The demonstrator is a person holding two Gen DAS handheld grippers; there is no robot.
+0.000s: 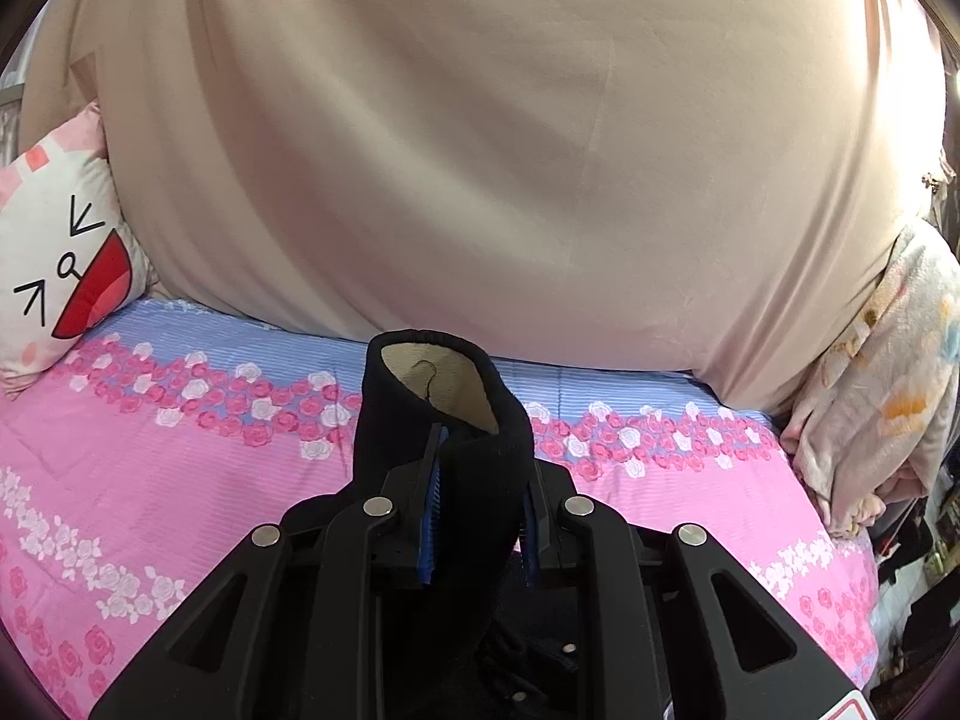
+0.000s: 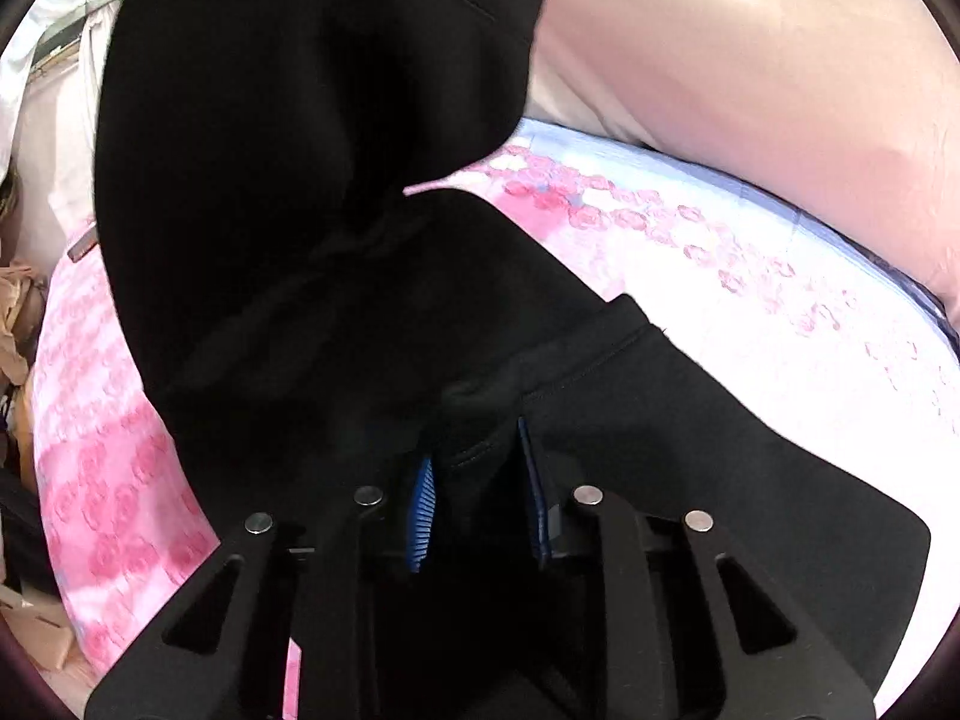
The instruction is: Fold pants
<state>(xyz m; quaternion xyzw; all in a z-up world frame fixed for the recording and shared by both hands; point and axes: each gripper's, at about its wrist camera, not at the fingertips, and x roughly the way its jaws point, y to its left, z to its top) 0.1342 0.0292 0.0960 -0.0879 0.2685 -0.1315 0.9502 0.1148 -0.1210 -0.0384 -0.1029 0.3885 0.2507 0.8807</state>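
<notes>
We've got the left gripper (image 1: 480, 480) clamped on a black pants (image 1: 444, 414) cuff, its opening standing up at 12 o'clock over the pink floral sheet (image 1: 150, 480). Right gripper (image 2: 480, 480) is pinched on another fold; the rest drapes from 11 o'clock down onto the bed.

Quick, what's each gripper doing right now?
Left gripper: shut on the pants, cuff end sticking up.
Right gripper: shut on the pants.

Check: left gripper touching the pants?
Touching. In the left wrist view the left gripper is clamped on the black pants; fabric fills the space between both blue finger pads.
</notes>
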